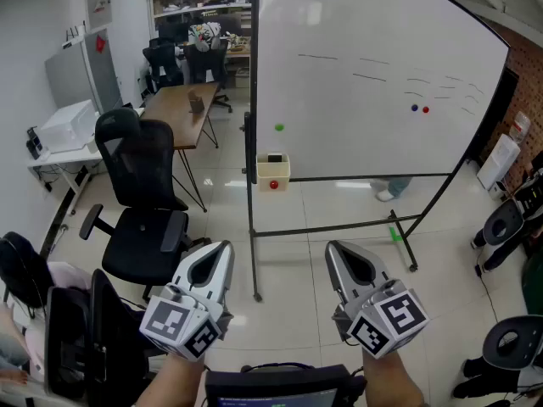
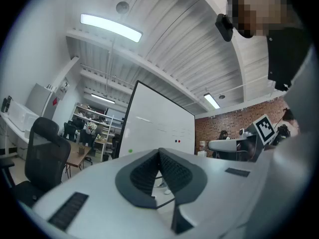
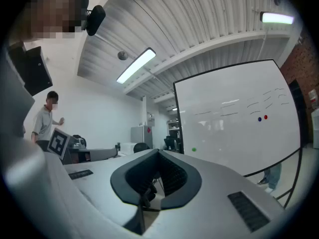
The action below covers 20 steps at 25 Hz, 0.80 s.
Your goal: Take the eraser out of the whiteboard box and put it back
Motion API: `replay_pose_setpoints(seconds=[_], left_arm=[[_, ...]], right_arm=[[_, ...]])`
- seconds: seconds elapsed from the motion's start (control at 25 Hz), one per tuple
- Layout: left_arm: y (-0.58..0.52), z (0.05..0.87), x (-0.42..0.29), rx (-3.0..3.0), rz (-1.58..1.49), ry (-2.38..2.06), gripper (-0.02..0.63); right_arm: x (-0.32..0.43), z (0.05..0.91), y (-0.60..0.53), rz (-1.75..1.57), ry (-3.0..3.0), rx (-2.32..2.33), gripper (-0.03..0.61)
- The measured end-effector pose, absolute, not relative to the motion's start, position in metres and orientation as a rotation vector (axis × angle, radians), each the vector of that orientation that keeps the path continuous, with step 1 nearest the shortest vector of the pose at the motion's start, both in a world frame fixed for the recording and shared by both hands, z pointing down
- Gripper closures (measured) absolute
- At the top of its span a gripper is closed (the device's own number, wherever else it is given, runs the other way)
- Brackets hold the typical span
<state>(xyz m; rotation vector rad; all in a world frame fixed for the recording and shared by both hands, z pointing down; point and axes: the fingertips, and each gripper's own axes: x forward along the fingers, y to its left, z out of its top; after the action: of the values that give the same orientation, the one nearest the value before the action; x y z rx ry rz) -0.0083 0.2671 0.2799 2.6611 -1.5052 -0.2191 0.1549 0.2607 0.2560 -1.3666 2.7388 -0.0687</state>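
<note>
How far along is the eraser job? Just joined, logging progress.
Nothing looks done: the whiteboard box hangs at the whiteboard's lower left, a dark item, likely the eraser, at its top. In hand: nothing; left gripper and right gripper are shut, empty, far from it. Left: approach, take out, put back.

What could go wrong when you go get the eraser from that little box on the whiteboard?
The box is small and far off, so a gripper might knock it instead of catching the eraser. The left gripper and right gripper are both shut, so one must open first. The stand has low bars sticking out over the floor, and they could trip you.
</note>
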Motion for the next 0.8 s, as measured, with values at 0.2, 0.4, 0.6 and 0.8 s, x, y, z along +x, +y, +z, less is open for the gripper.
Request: replay_pose_setpoints(seconds=[0.2, 0.4, 0.6, 0.8], left_arm=[[0.257, 0.289, -0.042, 2.639, -0.222, -1.476, 0.601], [0.245, 0.290, -0.072, 2.656, -0.237, -1.450, 0.601], [0.225, 0.291, -0.091, 2.659, -0.250, -1.435, 0.601], [0.198, 0.298, -0.098, 2.642, -0.226, -1.471, 0.601]], right_arm=[[0.120, 0.259, 0.255, -0.054, 2.717, -1.412, 0.565], [0.096, 0.269, 0.247, -0.092, 2.693, -1.470, 0.565], [0.075, 0.269, 0.225, -0.091, 2.711, -1.469, 0.565], [0.068, 0.269, 0.189, -0.081, 2.722, -1.426, 0.565]])
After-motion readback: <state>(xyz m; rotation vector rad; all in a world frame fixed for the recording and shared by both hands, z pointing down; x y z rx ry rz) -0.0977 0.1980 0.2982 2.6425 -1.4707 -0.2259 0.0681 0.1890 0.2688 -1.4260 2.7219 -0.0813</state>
